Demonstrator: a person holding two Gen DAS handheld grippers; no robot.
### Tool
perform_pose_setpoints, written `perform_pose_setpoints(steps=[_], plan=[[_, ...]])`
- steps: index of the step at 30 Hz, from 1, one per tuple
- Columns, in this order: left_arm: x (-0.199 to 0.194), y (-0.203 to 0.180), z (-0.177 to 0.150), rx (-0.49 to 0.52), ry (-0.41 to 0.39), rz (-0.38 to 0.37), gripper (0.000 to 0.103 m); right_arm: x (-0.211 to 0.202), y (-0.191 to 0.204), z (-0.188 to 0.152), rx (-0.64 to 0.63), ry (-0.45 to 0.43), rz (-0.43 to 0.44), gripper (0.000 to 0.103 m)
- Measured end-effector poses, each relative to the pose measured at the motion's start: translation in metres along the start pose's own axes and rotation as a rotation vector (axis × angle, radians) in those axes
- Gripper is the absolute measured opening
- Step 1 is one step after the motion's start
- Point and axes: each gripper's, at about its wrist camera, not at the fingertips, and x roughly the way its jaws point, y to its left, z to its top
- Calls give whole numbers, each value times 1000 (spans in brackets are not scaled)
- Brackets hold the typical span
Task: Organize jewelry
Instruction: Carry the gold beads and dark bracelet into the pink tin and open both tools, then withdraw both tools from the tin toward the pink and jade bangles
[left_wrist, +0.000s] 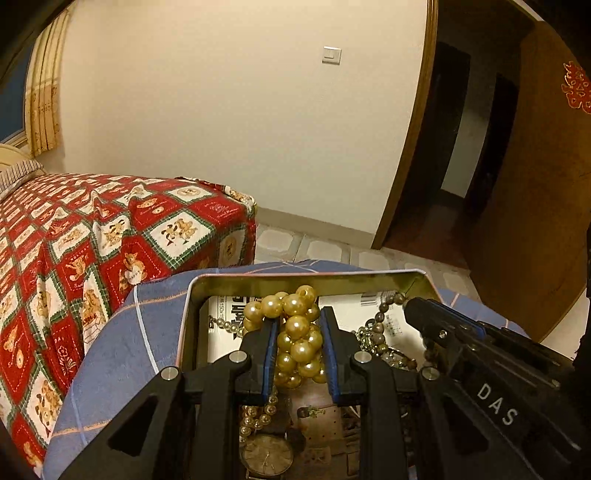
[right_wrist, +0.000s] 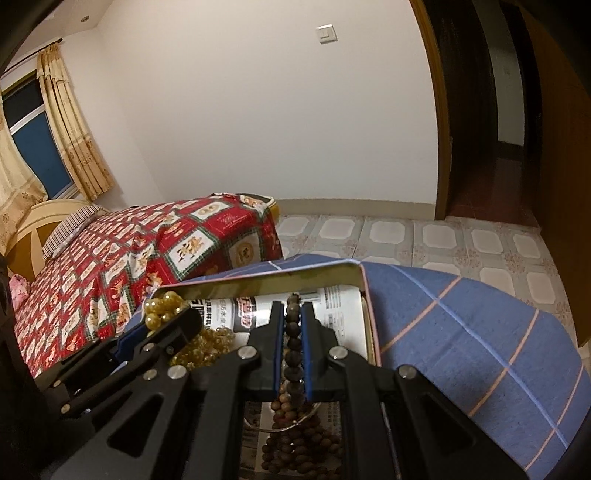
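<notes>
A metal tin (left_wrist: 295, 278) lined with newspaper sits on a blue checked cloth (left_wrist: 122, 339). My left gripper (left_wrist: 298, 321) is shut on a bunch of gold pearl beads (left_wrist: 297, 332) above the tin. A wristwatch (left_wrist: 266, 456) and small gold beads lie below it. My right gripper (right_wrist: 293, 314) is shut on a strand of dark brown wooden beads (right_wrist: 293, 328), with more brown beads (right_wrist: 295, 454) piled beneath. In the left wrist view the right gripper (left_wrist: 410, 308) reaches in from the right. In the right wrist view the left gripper (right_wrist: 186, 317) holds the pearls (right_wrist: 162, 308) at left.
A bed with a red patterned quilt (left_wrist: 92, 236) stands to the left. Tiled floor (right_wrist: 424, 232) lies beyond the cloth. An open doorway (left_wrist: 450, 147) and a wooden door are at the right. The tin's far rim (right_wrist: 258, 282) stands upright ahead.
</notes>
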Motion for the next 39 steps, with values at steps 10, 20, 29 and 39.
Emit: perform_pose_setpoints(steps=[10,20,29,39], plan=[[4,4,0,-30,53,56,70,-25,2,2,20,-96,39,70],[-24,1,-7,-45,18,81,73,-40,-7,-9,61,-88,-13,71],[-57,6,-31,-19,3,147,73,-63,-4,-35,35,-66,-49,74],[-93,9,-60,-2,8,171,73,-90,8,-60,-17,-55,-50,76]])
